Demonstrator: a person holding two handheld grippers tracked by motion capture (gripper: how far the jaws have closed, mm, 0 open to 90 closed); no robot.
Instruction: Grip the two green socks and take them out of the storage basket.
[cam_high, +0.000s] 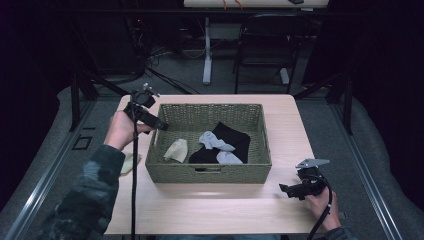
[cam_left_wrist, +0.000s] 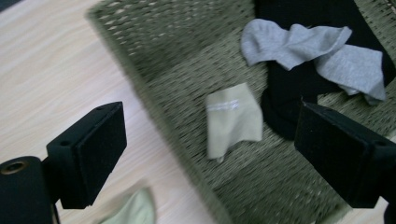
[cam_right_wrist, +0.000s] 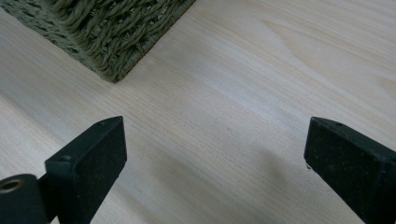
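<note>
High view: no legible writing on any item. Woven basket (cam_high: 260, 150) holds a beige sock (cam_high: 176, 150), two grey socks (cam_high: 215, 141) and black garments (cam_high: 235, 137). Left gripper (cam_high: 157, 123) hangs above the basket's left rim, jaws apart, empty. Pale-green sock (cam_high: 129, 162) lies outside that rim. Right gripper (cam_high: 286, 190), jaws apart, sits beyond the basket's right front corner.

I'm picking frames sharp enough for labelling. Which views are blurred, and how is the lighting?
Left gripper view: motion-smeared, the basket weave and beige sock soft. Right gripper view: crisp wood grain on the table, faint soft shadows. High view: table lit evenly, room around it dark, details small.
</note>
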